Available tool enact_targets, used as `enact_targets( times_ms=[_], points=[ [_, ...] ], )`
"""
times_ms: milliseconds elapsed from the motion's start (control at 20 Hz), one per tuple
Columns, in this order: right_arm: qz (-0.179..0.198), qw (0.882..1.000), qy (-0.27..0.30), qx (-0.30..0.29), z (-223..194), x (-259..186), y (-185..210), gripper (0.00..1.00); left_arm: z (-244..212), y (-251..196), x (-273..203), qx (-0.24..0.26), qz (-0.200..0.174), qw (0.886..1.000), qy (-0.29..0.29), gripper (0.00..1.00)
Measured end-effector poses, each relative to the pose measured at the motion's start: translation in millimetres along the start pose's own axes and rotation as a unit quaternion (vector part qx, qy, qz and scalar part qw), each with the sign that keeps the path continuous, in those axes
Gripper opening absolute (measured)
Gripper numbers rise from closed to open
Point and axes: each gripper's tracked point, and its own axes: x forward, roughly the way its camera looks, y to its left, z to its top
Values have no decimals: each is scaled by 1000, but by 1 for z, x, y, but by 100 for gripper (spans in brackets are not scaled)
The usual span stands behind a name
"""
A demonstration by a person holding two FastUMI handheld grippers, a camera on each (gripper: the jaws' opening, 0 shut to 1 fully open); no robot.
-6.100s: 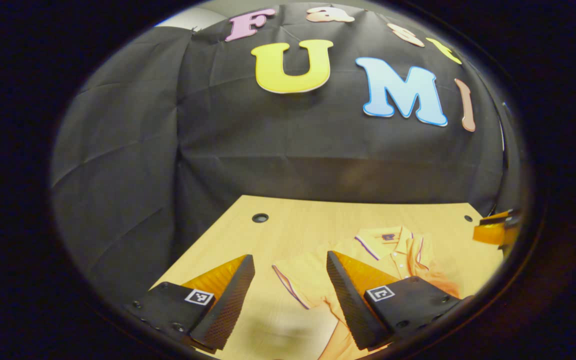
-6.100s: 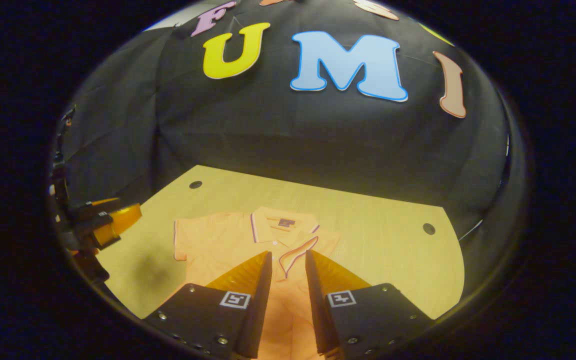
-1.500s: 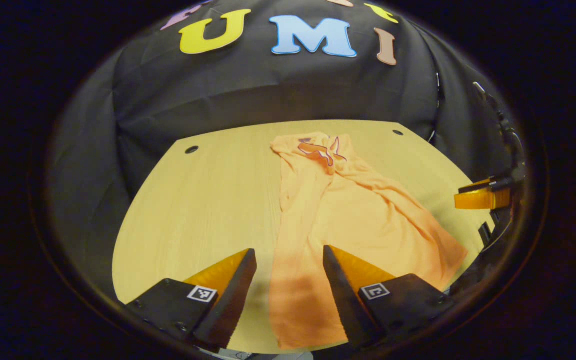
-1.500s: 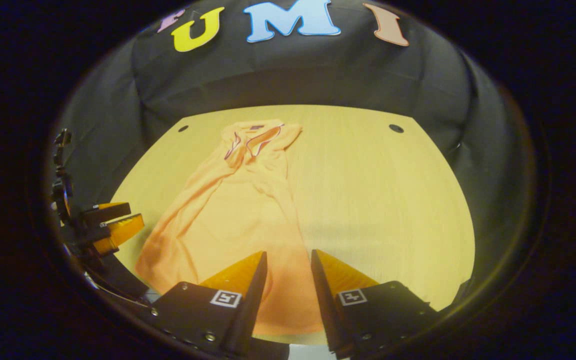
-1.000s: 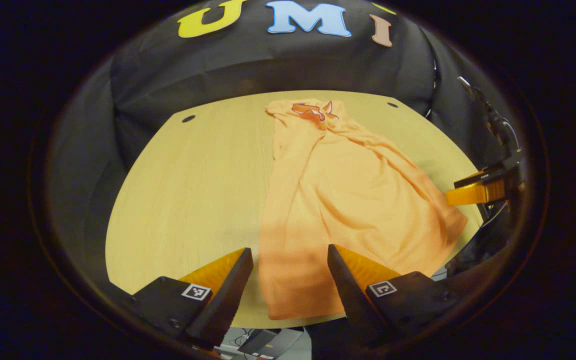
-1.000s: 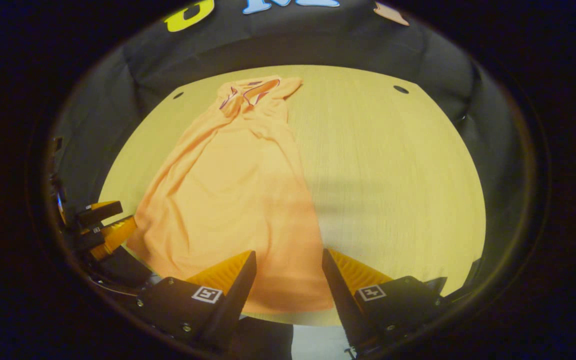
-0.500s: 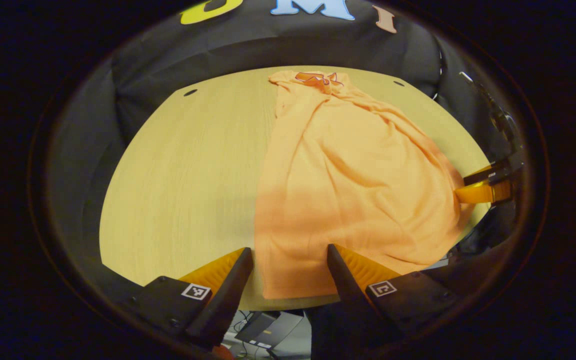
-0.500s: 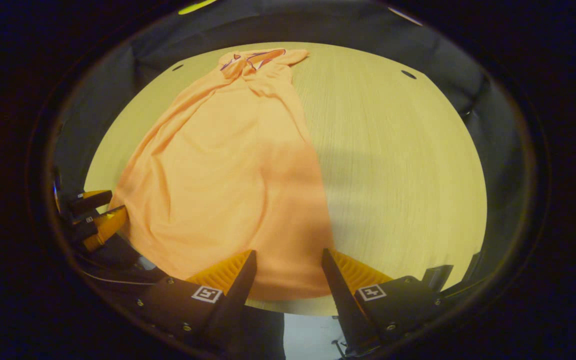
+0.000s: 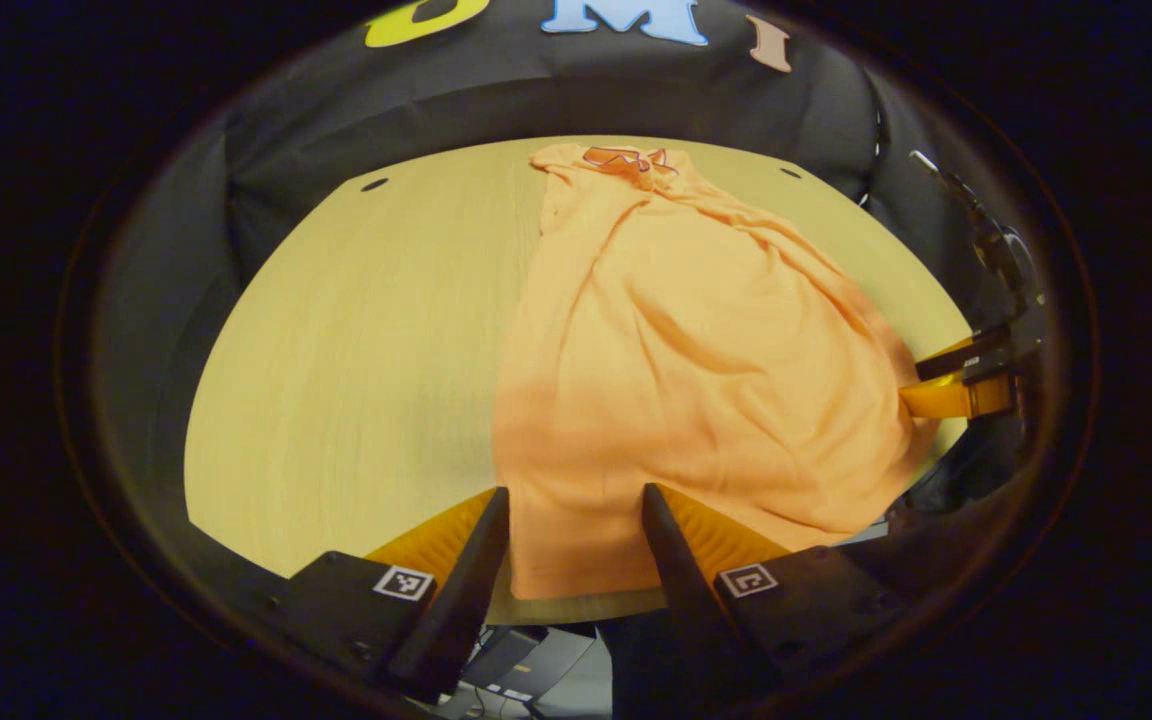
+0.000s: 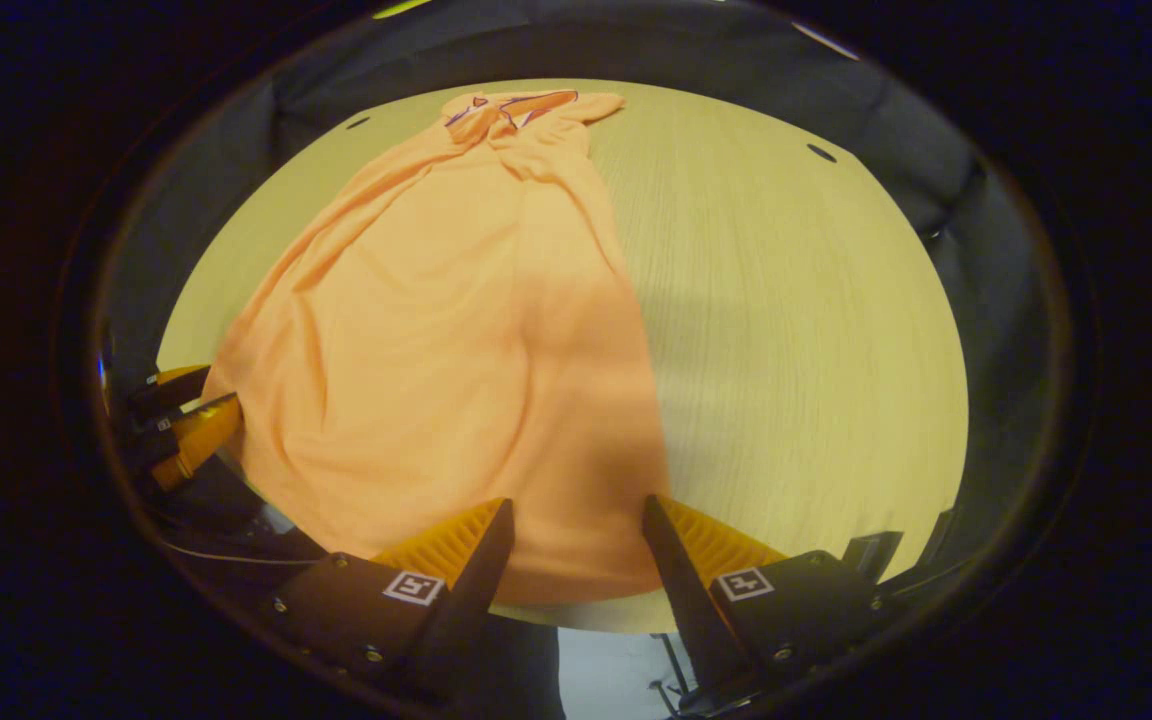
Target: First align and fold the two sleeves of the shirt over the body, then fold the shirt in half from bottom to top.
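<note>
Sleeves folded; both our released tongs, left tongs (image 9: 574, 515) and right tongs (image 10: 576, 525), straddle the orange polo shirt's (image 9: 681, 360) six-o'clock hem; next: clench, carry toward twelve.

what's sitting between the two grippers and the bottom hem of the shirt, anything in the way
Nothing visible. The left gripper and the right gripper are both open, each straddling a near corner of the shirt. Only bare table lies beside it, and the way up to the collar holds just the shirt.

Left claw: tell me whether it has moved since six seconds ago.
Yes. The left claw pulled back from the collar to the shirt hem at the table's near edge.
</note>
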Motion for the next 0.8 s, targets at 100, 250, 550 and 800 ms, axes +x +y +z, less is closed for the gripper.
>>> enact_targets(
  times_ms=[100, 250, 550, 800],
  points=[
    [3, 1000, -15, 0, 3, 2, 3, 51, 3, -5, 1, 3, -7, 1000, -6, 52],
    [5, 1000, -6, -2, 3, 1, 3, 34, 5, -4, 3, -6, -8, 1000, -5, 16],
    [11, 1000, -13, 11, 8, 0, 6, 0, 7, -3, 4, -6, -6, 1000, -2, 7],
    [15, 1000, -19, 17, 11, -2, 6, 0, 15, 0, 0, -4, -1, 1000, -3, 6]
  ],
)
